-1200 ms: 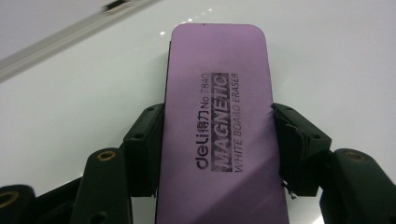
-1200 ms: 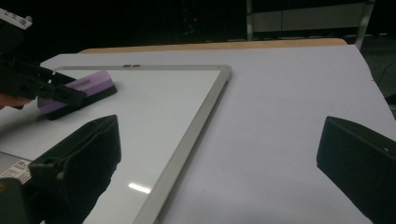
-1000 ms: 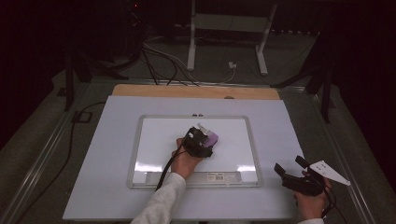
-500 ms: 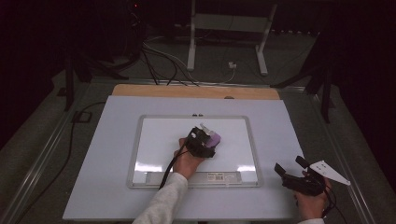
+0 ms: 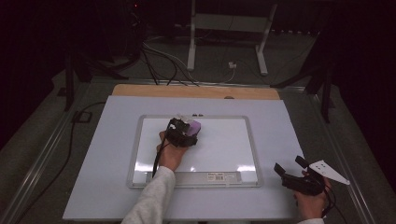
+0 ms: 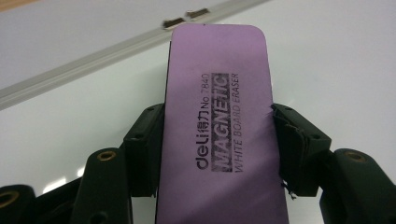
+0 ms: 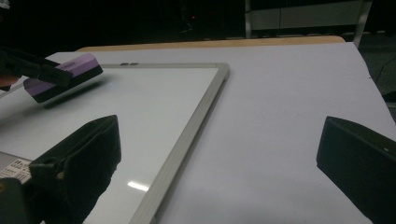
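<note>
Eraser (image 6: pixel 219 135) clamped in my left gripper (image 5: pixel 185 132), over the whiteboard's (image 5: pixel 224 144) far edge
My right gripper (image 5: pixel 292 169) rests near right, jaws apart

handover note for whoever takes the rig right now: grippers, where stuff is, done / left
Left gripper: shut on the purple eraser, held by its long sides, lifted just off the whiteboard near its far edge, as the right gripper view shows.
Right gripper: open, empty, at the near right of the white table top, off the board.
Done: eraser picked up; board surface looks clean where visible.
Left: probably finish any wiping, then set the eraser down. Can't tell if faint marks remain.
</note>
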`<action>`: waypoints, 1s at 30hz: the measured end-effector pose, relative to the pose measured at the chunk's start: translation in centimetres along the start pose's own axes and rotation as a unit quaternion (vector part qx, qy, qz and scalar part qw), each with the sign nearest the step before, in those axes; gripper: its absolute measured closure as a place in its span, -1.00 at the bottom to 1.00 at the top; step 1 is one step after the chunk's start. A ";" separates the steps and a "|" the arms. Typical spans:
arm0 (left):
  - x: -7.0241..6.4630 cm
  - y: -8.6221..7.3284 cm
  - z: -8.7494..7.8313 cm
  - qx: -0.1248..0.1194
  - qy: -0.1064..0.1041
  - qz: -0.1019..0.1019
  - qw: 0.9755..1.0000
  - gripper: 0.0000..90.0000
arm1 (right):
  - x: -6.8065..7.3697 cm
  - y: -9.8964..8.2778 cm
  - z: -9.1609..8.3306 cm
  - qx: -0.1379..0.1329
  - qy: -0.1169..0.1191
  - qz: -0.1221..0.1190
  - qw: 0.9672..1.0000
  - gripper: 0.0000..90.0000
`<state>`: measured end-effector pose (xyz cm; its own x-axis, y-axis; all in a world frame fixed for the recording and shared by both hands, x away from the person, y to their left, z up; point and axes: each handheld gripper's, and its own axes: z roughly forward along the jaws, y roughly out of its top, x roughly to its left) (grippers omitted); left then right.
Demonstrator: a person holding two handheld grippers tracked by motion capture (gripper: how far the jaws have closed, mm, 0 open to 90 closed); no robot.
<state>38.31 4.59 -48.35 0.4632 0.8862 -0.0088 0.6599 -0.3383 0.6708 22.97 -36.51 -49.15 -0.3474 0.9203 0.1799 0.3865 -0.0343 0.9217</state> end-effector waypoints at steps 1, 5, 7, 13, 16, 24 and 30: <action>0.3 0.0 -0.1 0.000 0.001 -0.001 1.000 -0.07 | 0.0 0.0 0.0 -0.001 0.000 0.001 1.000 -0.99; 1.2 -0.3 -0.7 -0.005 0.008 -0.011 1.000 -0.07 | -0.1 0.0 -0.1 0.000 -0.002 0.002 1.000 -0.99; 1.7 -0.4 -1.0 -0.008 0.012 -0.017 1.000 -0.07 | -0.1 0.0 0.0 0.000 -0.001 0.002 1.000 -0.99; 3.2 -0.8 -1.4 -0.010 0.023 -0.033 0.999 -0.07 | 0.0 0.0 0.0 0.001 -0.002 0.002 1.000 -0.99; 3.9 -1.0 -1.6 -0.010 0.030 -0.041 0.999 -0.07 | 0.0 -0.1 0.0 0.001 -0.002 0.002 1.000 -0.99; 6.2 -2.0 -2.1 -0.006 0.051 -0.061 0.997 -0.07 | 0.0 -0.1 0.0 0.000 -0.001 0.004 1.000 -0.98; 7.8 -2.9 -2.1 0.002 0.068 -0.078 0.995 -0.07 | 0.0 -0.1 0.0 -0.001 -0.001 0.004 1.000 -0.98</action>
<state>38.77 13.18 -48.77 0.2711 0.9625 -0.0125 0.7204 -0.1942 0.6658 22.93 -36.52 -49.20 -0.3422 0.9211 0.1856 0.3880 -0.0414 0.9207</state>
